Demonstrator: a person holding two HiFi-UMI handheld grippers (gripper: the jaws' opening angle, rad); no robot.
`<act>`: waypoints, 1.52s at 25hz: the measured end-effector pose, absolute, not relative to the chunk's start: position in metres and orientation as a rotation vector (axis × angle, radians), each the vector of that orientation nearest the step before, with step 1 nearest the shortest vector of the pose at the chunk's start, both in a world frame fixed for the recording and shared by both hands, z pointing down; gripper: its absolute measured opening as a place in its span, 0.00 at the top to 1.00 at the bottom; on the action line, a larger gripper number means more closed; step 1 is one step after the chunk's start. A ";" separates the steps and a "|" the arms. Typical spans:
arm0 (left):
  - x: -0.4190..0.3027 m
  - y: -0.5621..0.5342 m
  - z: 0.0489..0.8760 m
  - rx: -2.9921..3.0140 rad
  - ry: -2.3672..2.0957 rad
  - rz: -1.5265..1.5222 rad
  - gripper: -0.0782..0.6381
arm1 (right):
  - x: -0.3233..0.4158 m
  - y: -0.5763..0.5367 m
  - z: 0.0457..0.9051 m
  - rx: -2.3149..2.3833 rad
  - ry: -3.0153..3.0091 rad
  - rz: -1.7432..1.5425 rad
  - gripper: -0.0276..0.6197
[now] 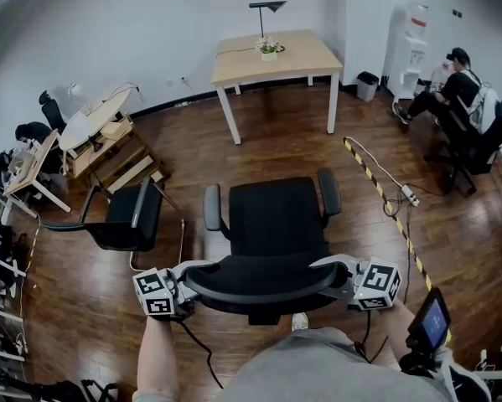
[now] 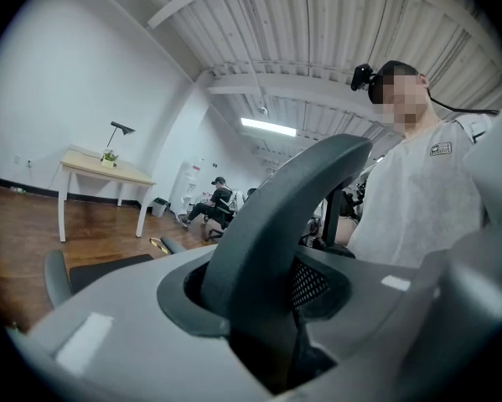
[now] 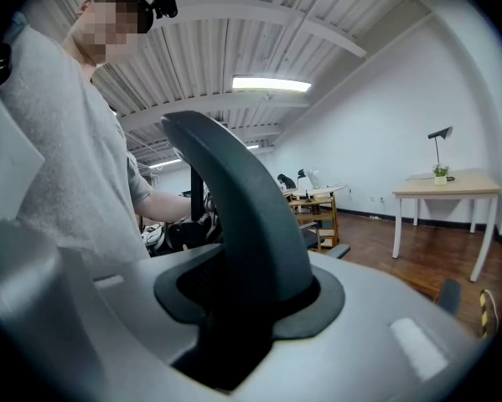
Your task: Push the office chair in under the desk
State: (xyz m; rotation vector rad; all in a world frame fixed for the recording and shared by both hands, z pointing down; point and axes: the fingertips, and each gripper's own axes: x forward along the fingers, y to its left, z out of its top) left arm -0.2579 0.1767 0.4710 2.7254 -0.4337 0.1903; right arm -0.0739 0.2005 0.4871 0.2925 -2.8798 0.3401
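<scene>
The black office chair [image 1: 276, 224] stands on the wood floor in the middle of the head view, its seat facing the light wooden desk [image 1: 276, 57] by the far wall, a stretch of floor away. My left gripper [image 1: 183, 285] is shut on the left end of the chair's curved backrest rim [image 1: 267, 285], and my right gripper [image 1: 347, 276] is shut on its right end. In the left gripper view the dark rim [image 2: 276, 216] fills the gap between the jaws, with the desk [image 2: 100, 170] far off. The right gripper view shows the rim [image 3: 242, 216] clamped likewise, with the desk [image 3: 443, 187] at right.
A second black chair [image 1: 125, 216] stands close on the left, beside a low wooden shelf unit [image 1: 116, 153]. A yellow-black cable cover [image 1: 385, 199] runs across the floor on the right. A seated person [image 1: 452, 99], a water dispenser [image 1: 408, 44] and a bin [image 1: 367, 85] are at far right.
</scene>
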 end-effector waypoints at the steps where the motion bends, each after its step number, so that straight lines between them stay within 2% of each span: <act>1: -0.254 0.167 0.471 2.727 -0.429 0.188 0.66 | -0.070 0.190 0.487 0.293 -2.879 0.343 0.71; 19: -0.236 0.015 0.463 2.725 -0.437 0.172 0.67 | -0.051 0.032 0.480 0.280 -2.889 0.353 0.71; 38: -0.254 -0.149 0.463 2.772 -0.329 0.129 0.68 | -0.070 -0.118 0.485 0.407 -2.857 0.380 0.71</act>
